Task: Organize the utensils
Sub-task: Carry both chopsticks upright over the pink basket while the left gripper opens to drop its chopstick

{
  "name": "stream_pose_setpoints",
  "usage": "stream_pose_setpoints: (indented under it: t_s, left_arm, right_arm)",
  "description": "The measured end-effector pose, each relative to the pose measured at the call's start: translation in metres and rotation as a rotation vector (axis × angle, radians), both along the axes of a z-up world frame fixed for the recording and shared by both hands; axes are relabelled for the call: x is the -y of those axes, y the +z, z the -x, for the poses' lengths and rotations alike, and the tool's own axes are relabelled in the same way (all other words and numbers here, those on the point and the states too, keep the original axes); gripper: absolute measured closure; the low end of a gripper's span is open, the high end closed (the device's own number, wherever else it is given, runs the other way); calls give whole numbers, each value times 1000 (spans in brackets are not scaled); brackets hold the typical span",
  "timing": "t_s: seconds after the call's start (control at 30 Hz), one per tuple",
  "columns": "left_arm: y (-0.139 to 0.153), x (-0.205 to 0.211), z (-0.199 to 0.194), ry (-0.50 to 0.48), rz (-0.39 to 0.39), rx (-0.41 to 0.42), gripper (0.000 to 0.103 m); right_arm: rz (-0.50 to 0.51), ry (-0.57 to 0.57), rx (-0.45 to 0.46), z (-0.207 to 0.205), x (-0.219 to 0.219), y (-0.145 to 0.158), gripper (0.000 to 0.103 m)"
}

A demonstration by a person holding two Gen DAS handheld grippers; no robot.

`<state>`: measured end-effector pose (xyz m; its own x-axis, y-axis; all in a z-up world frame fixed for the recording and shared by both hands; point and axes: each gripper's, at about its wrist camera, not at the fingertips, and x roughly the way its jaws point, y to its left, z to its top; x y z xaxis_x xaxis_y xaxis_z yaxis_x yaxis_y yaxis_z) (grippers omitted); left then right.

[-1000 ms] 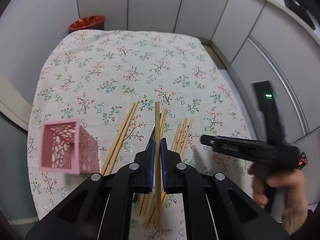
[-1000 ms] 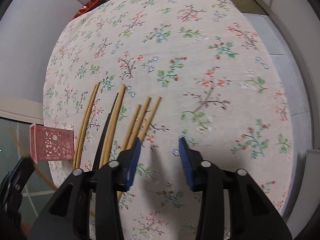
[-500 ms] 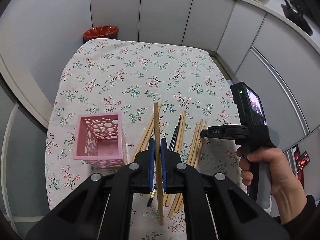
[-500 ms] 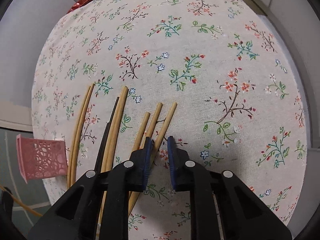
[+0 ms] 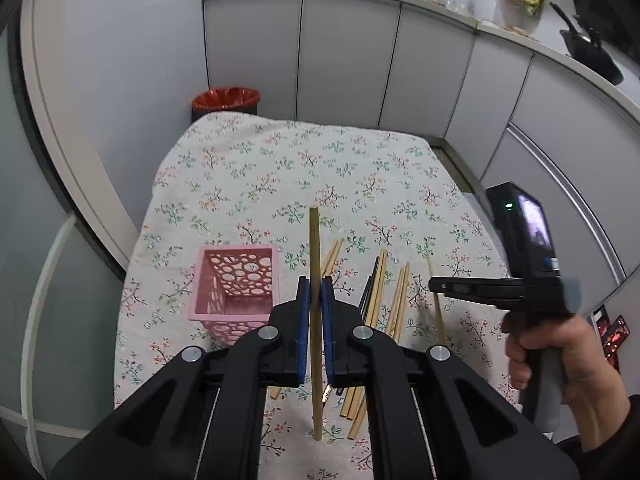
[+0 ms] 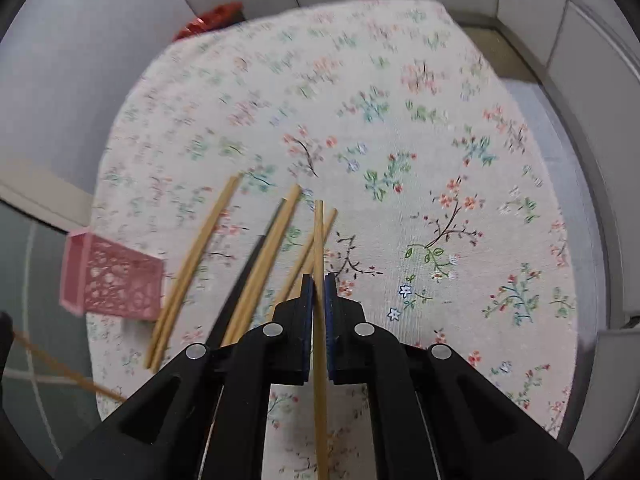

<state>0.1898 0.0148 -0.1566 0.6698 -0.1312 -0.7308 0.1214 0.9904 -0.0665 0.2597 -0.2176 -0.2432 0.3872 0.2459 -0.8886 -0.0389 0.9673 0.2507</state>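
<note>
Left gripper [image 5: 315,296] clamped bamboo chopstick [image 5: 314,240]; right gripper [image 6: 319,292] clamped another chopstick [image 6: 319,236]. Pink holder [image 5: 236,284] at 10 o'clock; tilt upright, drop centred.

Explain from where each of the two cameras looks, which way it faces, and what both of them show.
Left wrist: sits behind the left claw, looking forward and down over the floral table; the claw is shut on a wooden chopstick. The person's hand with the right claw shows at right.
Right wrist: sits behind the right claw, facing down at the table; it is shut on another chopstick. No hand shows.
Shared: the pink holder, the loose chopsticks, the red bin.
</note>
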Motion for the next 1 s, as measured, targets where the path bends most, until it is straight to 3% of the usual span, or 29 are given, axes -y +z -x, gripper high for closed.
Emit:
stream_pose_setpoints:
  t_s: [0.33,0.5,0.77,1.0]
  left_arm:
    - [53,-26,37,37,76,222,97]
    - [76,-36,49,85,85,347,97]
    - [77,-51,40,180,28,474,97]
    - [70,-64,24,231,69,517,97]
  right_arm:
    - [-16,39,315,65,-2,91,98]
    - [-25,46,430,81,-3,119,98]
    - [-44,55,461,80,-14,126,98]
    - [-78,65,488,82,-25,136,98]
